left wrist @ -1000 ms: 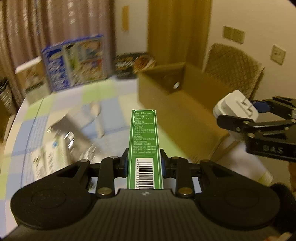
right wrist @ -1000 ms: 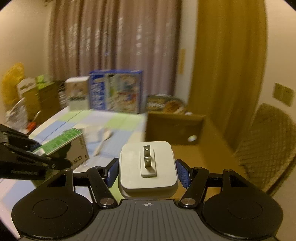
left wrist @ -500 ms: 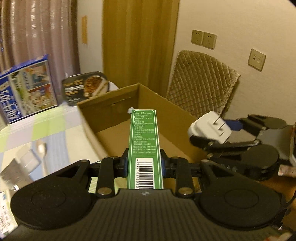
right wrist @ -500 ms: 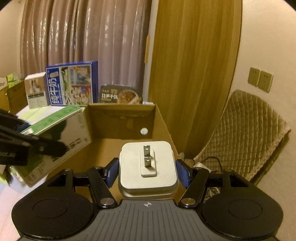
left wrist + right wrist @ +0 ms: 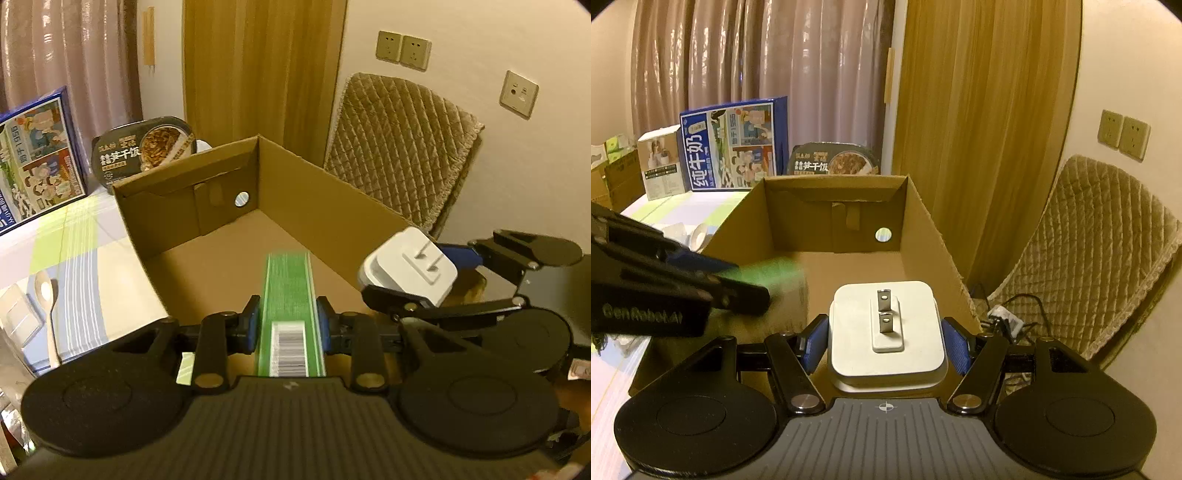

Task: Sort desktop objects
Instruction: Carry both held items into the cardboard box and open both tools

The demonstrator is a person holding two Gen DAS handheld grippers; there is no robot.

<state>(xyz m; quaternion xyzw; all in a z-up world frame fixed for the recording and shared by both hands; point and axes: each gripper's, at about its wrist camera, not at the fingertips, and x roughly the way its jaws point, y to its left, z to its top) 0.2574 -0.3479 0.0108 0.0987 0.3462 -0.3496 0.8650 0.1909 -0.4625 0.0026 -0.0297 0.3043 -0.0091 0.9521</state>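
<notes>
Holding both tongs over the open brown cardboard box (image 5: 303,206), my left gripper (image 5: 288,325) clamps a narrow green carton (image 5: 288,295) and my right gripper (image 5: 884,343) clamps a white square plug adapter (image 5: 886,332).

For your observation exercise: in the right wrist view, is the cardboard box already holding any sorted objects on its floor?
No. The visible floor of the cardboard box is bare; the white charger and green box remain gripped above it.

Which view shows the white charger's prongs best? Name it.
Right wrist view: the white charger sits centred and sharp between the right tongs, both prongs facing the lens. The left wrist view shows it smaller, angled, near the frame's right side.
</notes>
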